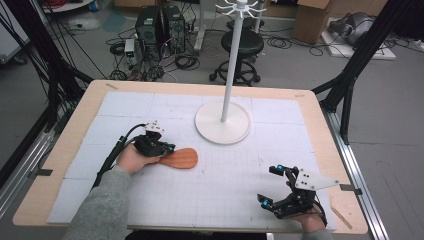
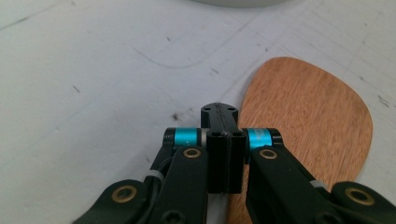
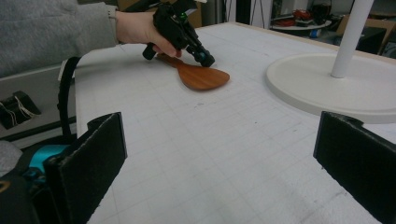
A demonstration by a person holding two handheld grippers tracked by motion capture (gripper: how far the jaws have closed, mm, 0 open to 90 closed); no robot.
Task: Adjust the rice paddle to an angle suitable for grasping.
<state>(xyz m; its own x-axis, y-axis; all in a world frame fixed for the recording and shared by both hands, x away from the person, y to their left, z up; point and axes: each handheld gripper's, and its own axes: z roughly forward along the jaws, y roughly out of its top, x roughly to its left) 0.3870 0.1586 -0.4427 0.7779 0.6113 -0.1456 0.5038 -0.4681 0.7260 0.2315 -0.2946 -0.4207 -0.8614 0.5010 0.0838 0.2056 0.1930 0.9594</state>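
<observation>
A wooden spatula (image 1: 180,158) lies flat on the white mat (image 1: 210,195), left of centre, its broad blade (image 2: 308,121) pointing right. My left gripper (image 1: 170,148) sits low over the spatula's neck, jaws pressed together at the tip (image 2: 219,114) with nothing visible between them; the handle runs under the hand. The right gripper view shows the left gripper (image 3: 204,58) just above the blade (image 3: 203,77). My right gripper (image 1: 269,185) rests near the table's front right, open wide, its pads (image 3: 93,158) far apart with bare mat between them.
A white stand with a round base (image 1: 222,130) and a tall pole (image 1: 230,65) stands at the mat's far centre, and its base (image 3: 336,84) also appears in the right gripper view. Beyond the wooden table edge (image 1: 200,86) are stools, computers and cables on the floor.
</observation>
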